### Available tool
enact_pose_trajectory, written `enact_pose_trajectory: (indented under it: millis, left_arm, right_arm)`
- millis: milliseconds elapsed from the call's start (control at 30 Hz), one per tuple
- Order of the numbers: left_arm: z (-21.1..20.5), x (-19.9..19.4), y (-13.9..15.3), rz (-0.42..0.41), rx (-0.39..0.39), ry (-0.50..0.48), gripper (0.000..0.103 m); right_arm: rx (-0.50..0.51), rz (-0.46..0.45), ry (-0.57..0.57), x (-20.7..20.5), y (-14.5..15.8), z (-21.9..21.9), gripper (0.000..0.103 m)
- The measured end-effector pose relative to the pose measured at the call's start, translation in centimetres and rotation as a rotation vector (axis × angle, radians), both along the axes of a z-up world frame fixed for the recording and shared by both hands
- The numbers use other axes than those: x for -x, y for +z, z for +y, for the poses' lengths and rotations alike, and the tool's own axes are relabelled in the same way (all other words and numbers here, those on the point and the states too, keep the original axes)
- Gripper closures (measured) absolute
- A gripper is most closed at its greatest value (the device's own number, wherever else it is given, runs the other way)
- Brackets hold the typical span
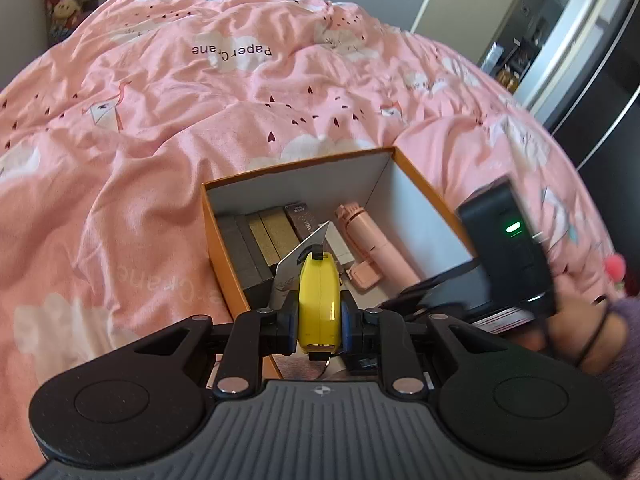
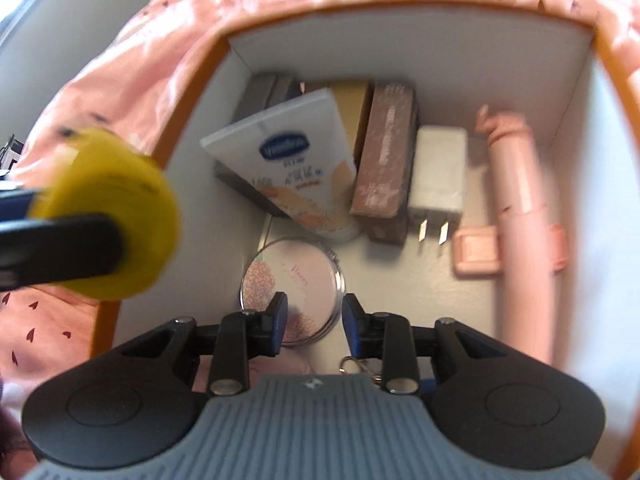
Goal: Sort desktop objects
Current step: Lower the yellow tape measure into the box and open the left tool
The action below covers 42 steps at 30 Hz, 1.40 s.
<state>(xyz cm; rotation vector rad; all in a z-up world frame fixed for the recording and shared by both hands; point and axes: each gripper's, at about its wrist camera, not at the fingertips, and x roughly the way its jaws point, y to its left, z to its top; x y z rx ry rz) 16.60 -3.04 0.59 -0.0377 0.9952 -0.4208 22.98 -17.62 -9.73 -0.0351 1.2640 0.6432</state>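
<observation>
My left gripper (image 1: pixel 319 322) is shut on a yellow tape measure (image 1: pixel 319 300) and holds it above the near edge of an orange box (image 1: pixel 224 264) with white inner walls. The tape measure also shows at the left of the right wrist view (image 2: pixel 116 216). My right gripper (image 2: pixel 314 322) is open and empty, low inside the box (image 2: pixel 400 24), just above a round pink compact mirror (image 2: pixel 292 276). In the box lie a white Vaseline tube (image 2: pixel 292 160), a brown carton (image 2: pixel 386 160), a white charger plug (image 2: pixel 440 176) and a pink selfie stick (image 2: pixel 520 208).
The box sits on a pink printed duvet (image 1: pixel 160 120) that covers the bed. The right gripper's black body (image 1: pixel 504 240) hangs over the box's right side. Dark and gold small boxes (image 1: pixel 256 244) line the box's left wall. A doorway (image 1: pixel 520 40) is far right.
</observation>
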Motion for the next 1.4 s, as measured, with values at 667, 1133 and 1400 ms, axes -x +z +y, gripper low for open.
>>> enact_pose_trajectory:
  millis: [667, 1133, 1400]
  left_arm:
    - [-7.2, -2.2, -5.9, 0.088, -0.400, -0.203, 0.081]
    - [-7.2, -2.2, -5.7, 0.116, -0.397, -0.249, 0.081]
    - [-6.3, -1.6, -5.3, 0.137, -0.308, -0.264, 0.083]
  right_arm:
    - [0.130, -0.156, 0.098, 1.1, 0.8, -1.6, 0.071]
    - [0.083, -0.148, 0.095, 0.8, 0.9, -2.2, 0.070]
    - [0.083, -0.146, 0.092, 1.0, 1.0, -2.2, 0.070]
